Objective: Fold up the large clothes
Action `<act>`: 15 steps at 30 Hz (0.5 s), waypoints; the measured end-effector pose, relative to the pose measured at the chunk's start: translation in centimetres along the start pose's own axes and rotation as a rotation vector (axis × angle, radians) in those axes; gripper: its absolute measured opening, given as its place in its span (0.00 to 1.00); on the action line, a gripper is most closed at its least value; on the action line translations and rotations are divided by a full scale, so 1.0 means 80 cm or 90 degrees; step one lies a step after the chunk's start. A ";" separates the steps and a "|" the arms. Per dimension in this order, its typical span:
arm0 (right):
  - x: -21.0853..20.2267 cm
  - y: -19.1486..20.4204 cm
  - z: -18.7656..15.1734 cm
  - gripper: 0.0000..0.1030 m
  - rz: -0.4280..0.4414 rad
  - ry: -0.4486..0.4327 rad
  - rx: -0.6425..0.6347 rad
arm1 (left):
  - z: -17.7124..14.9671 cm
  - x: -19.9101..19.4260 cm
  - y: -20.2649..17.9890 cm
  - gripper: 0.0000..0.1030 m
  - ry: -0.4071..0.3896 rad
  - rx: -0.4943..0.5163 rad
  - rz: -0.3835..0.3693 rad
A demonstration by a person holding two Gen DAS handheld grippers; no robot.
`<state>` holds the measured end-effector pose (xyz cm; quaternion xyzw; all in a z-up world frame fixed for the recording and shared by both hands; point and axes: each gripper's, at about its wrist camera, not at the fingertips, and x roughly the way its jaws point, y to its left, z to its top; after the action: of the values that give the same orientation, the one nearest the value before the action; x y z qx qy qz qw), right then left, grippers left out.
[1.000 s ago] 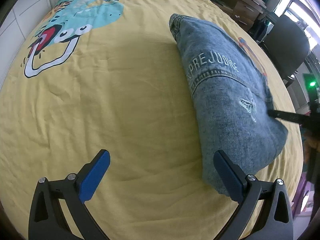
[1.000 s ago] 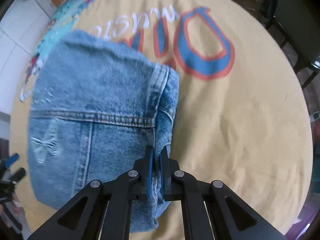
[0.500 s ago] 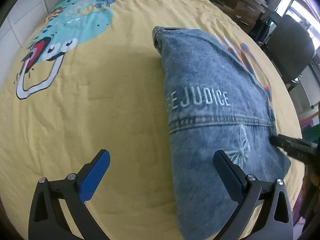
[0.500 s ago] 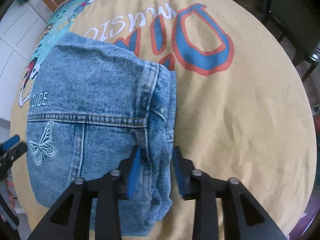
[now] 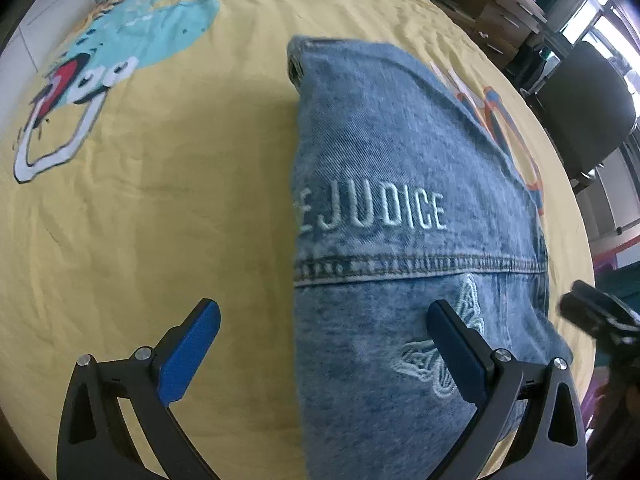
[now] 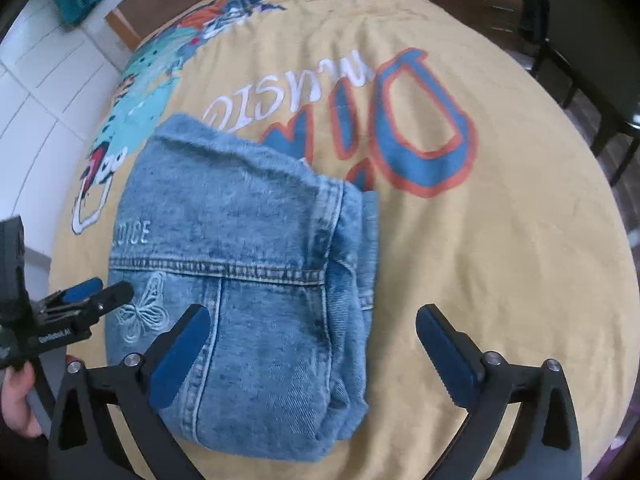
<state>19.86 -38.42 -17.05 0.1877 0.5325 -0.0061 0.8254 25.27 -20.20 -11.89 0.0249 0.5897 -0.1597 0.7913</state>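
A folded light-blue denim jacket (image 5: pixel 392 208) (image 6: pixel 248 264) with white lettering and an embroidered butterfly lies on a yellow printed bedsheet (image 5: pixel 140 200) (image 6: pixel 500 260). My left gripper (image 5: pixel 324 340) hangs open over the jacket's left edge, one blue pad over the sheet and the other over the butterfly. My right gripper (image 6: pixel 312 340) is opening wide above the jacket's right folded edge; the denim lies below, between the pads, untouched. The left gripper (image 6: pixel 86 294) also shows at the left of the right wrist view, held by a hand (image 6: pixel 16 400).
The sheet carries a teal cartoon print (image 5: pixel 132 28) and large blue-orange letters (image 6: pixel 404 128). A black office chair (image 5: pixel 584 116) and cardboard boxes (image 5: pixel 496 4) stand beyond the bed's right side. A white tiled wall (image 6: pixel 36 92) runs along the far left.
My right gripper let go of the jacket's folded edge, opened wide and rose a little. The left gripper slid toward the jacket, so its right pad is now over the denim.
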 end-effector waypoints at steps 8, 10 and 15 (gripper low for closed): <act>0.072 -0.016 -0.020 1.00 0.046 0.070 0.052 | -0.005 0.022 -0.002 0.99 0.007 -0.011 0.009; 0.083 -0.020 -0.021 1.00 0.061 0.070 0.062 | -0.008 0.028 0.001 1.00 0.005 -0.018 0.008; 0.101 -0.026 -0.015 1.00 0.086 0.074 0.067 | -0.010 0.034 0.003 1.00 -0.003 -0.010 0.003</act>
<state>21.86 -38.46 -25.22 0.2665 0.5647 0.0327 0.7804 25.27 -20.36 -14.76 0.0197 0.5890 -0.1529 0.7933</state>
